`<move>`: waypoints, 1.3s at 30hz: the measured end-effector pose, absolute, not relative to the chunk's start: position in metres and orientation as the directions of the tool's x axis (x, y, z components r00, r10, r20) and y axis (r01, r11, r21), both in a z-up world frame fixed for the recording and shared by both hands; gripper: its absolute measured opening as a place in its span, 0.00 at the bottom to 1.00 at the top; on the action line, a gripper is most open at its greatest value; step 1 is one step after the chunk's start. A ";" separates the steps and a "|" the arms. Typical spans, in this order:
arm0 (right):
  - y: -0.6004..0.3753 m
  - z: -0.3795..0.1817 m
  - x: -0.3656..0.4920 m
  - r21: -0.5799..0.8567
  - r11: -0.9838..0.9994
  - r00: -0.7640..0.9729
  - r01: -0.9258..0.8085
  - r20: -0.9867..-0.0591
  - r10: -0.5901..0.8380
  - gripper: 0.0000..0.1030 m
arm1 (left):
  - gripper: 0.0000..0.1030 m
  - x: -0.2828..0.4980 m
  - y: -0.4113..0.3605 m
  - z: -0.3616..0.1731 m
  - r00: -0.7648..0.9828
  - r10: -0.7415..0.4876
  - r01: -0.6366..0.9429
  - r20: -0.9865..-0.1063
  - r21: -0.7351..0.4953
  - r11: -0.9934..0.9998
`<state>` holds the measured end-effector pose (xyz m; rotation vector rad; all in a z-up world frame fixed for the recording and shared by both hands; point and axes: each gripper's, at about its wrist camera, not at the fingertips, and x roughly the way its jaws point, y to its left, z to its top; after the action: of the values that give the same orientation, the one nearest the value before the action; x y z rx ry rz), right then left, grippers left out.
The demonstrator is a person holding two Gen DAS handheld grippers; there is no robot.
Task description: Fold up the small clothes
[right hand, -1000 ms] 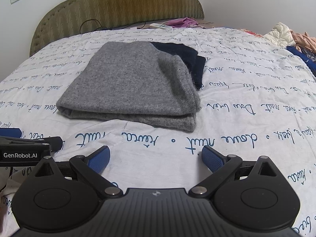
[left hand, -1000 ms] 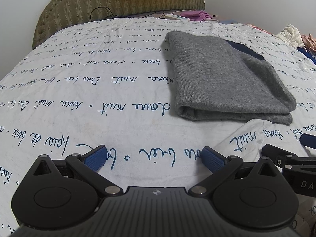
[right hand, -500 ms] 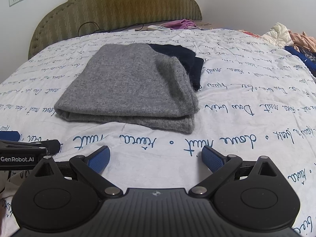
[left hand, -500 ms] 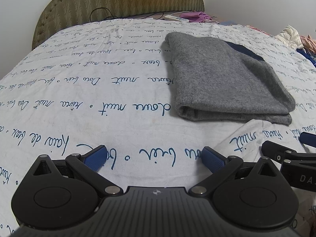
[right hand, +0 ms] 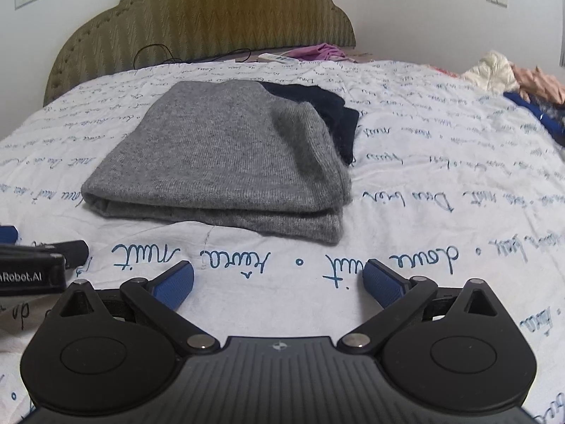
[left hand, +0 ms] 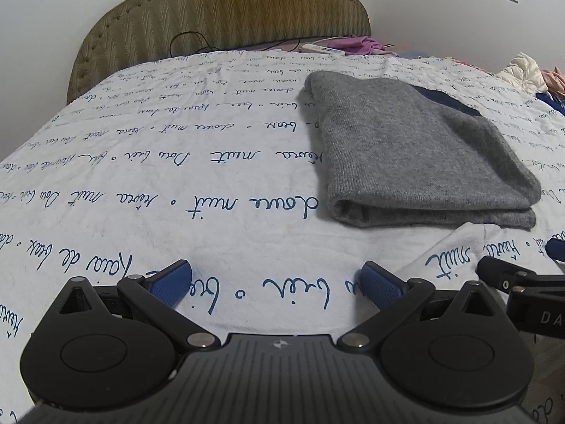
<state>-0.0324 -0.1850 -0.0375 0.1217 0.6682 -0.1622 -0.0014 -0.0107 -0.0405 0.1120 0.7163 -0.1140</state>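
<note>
Both grippers — left gripper (left hand: 275,281) and right gripper (right hand: 277,281) — have eased back slightly, jaws wide open and empty. Ahead of them the grey sweater (right hand: 226,162) lies folded — seemingly done; the clothes pile (right hand: 512,77) remains.

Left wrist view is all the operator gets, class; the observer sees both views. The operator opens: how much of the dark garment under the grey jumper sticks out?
Observer: In the right wrist view the dark garment pokes out well past the grey jumper's far corner, on the right of that picture. Its edge lies on the bedsheet.
Operator: Are the right tongs holding anything?
Observer: No. The right tongs are open, with only bedsheet between them.
</note>
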 end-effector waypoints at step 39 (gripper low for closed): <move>-0.178 -0.039 -0.033 0.021 0.983 0.775 0.180 -0.618 -0.129 1.00 | 1.00 -0.003 -0.009 -0.043 0.750 -0.076 0.140 -0.657 0.046 0.989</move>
<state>-0.0331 -0.1779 -0.0386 0.0801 0.6632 -0.1677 -0.0035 -0.0087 -0.0425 0.0945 0.7130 -0.1184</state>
